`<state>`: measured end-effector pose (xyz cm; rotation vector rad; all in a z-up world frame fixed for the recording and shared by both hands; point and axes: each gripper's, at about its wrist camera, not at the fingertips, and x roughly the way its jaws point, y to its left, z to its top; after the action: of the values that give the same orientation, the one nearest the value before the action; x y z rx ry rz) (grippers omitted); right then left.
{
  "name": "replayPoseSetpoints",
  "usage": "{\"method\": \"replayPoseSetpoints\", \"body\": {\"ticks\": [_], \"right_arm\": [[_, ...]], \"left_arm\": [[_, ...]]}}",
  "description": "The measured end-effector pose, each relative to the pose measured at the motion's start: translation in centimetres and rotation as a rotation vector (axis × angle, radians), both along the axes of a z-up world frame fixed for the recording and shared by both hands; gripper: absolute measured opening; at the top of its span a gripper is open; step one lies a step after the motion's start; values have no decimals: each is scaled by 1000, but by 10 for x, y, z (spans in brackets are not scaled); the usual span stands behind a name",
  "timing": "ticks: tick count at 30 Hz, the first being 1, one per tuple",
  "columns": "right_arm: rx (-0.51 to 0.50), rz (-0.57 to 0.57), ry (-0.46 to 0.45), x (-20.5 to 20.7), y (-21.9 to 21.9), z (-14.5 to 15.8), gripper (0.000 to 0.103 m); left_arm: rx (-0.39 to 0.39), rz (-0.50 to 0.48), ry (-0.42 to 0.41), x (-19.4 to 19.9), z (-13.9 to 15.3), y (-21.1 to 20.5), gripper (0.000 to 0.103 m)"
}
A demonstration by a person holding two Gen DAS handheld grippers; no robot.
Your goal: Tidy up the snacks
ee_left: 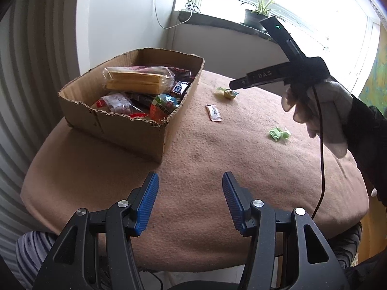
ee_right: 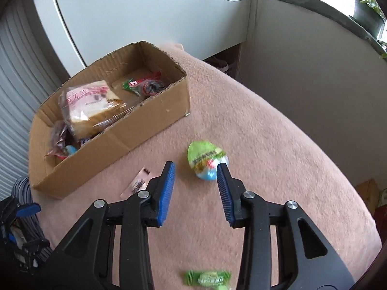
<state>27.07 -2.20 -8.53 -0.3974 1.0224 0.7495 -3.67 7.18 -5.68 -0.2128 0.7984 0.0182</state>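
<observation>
Left-wrist view, left to right: an open brown cardboard box [ee_left: 135, 111] sits at the far left of the table covered with a tan felt cloth [ee_left: 205, 169], packed with wrapped snacks, among them a clear bag of yellow wafers [ee_left: 137, 78]. Right of the box, loose on the cloth, lie a small white sachet [ee_left: 213, 112], a round green-and-gold candy [ee_left: 228, 92] and, nearer and further right, a crumpled green candy wrapper [ee_left: 279, 134]. The left gripper [ee_left: 190, 199] hovers at the near edge, its blue-padded jaws spread wide and holding nothing. The gloved right hand [ee_left: 321, 118] carries the right gripper [ee_right: 196, 188] at far right.

Right-wrist view: the right gripper's jaws stand apart above the cloth, just short of a green-and-blue egg-shaped snack [ee_right: 207, 161], which lies right of the box, ungripped; whether the right pad touches it cannot be told.
</observation>
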Motion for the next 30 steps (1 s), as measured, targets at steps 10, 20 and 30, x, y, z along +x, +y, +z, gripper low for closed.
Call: {"method": "replayPoseSetpoints", "body": {"ticks": [10, 20, 30], "right_arm": [[40, -20, 244, 44, 11, -26, 37], [-48, 115, 207, -21, 37, -26, 36], [-203, 235, 94, -59, 49, -25, 27]], "left_arm": [[-7, 25, 10, 0, -2, 15, 54], [-13, -18, 10, 5, -5, -1, 54], [-28, 29, 12, -1, -7, 14, 54]]}}
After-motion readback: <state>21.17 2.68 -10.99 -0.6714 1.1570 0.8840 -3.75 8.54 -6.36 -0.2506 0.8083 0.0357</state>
